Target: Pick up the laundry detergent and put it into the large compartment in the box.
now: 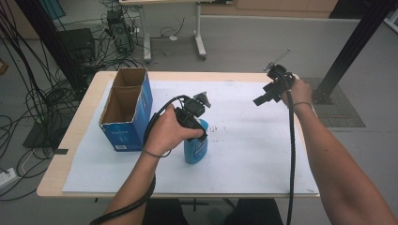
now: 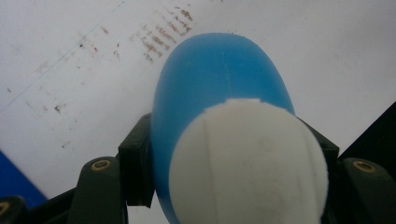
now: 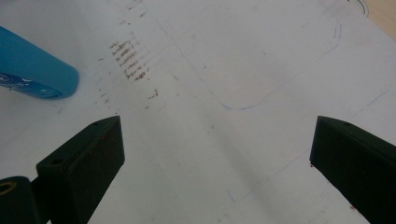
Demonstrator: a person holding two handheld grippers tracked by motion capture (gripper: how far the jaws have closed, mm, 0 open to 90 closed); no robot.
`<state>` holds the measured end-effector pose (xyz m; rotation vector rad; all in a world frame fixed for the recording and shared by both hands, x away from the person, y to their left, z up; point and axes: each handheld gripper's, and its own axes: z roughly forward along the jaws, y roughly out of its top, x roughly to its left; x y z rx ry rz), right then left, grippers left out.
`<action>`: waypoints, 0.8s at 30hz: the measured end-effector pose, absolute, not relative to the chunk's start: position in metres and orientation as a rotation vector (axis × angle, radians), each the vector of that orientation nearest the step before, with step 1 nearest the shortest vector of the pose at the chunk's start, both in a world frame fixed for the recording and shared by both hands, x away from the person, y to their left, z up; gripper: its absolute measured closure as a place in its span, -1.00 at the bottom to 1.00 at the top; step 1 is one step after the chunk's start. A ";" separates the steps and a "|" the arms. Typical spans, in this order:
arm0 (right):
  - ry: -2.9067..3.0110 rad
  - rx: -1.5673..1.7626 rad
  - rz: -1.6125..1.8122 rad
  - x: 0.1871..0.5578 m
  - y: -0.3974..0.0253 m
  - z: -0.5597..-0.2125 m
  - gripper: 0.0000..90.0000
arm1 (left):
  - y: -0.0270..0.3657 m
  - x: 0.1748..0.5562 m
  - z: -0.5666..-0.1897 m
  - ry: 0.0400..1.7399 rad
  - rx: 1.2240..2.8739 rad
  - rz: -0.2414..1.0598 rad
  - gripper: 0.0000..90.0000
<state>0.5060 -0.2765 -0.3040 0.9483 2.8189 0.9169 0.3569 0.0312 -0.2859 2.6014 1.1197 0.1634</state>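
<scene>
Your left gripper (image 1: 199,127) clamps the blue bottle (image 1: 195,147) just below its white cap (image 2: 247,163), standing on the tabletop (image 1: 253,140) beside the open box (image 1: 126,108) for loading, while your right gripper (image 1: 267,96) hovers clear, fingers (image 3: 84,163) wide.

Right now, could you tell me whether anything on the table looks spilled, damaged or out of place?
Only the white sheet looks marked: brownish smudges beside the blue bottle, which stands upright in the left gripper. No spill shows.
</scene>
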 end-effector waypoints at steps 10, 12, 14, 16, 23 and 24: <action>2.817 0.964 0.913 0.506 -0.279 -0.306 -0.94 | 0.030 0.357 -0.285 1.102 2.612 0.168 -0.17; 2.815 0.964 0.912 0.506 -0.280 -0.306 -0.94 | 0.030 0.357 -0.285 1.099 2.614 0.167 -0.17; 2.812 0.962 0.912 0.506 -0.281 -0.305 -0.94 | 0.029 0.357 -0.284 1.094 2.620 0.162 -0.16; 2.812 0.962 0.908 0.505 -0.281 -0.304 -0.94 | 0.028 0.357 -0.284 1.097 2.618 0.164 -0.16; 2.808 0.964 0.900 0.504 -0.282 -0.303 -0.94 | 0.027 0.357 -0.271 1.090 2.610 0.166 -0.16; 2.807 0.963 0.900 0.504 -0.282 -0.302 -0.94 | 0.027 0.357 -0.268 1.090 2.612 0.166 -0.16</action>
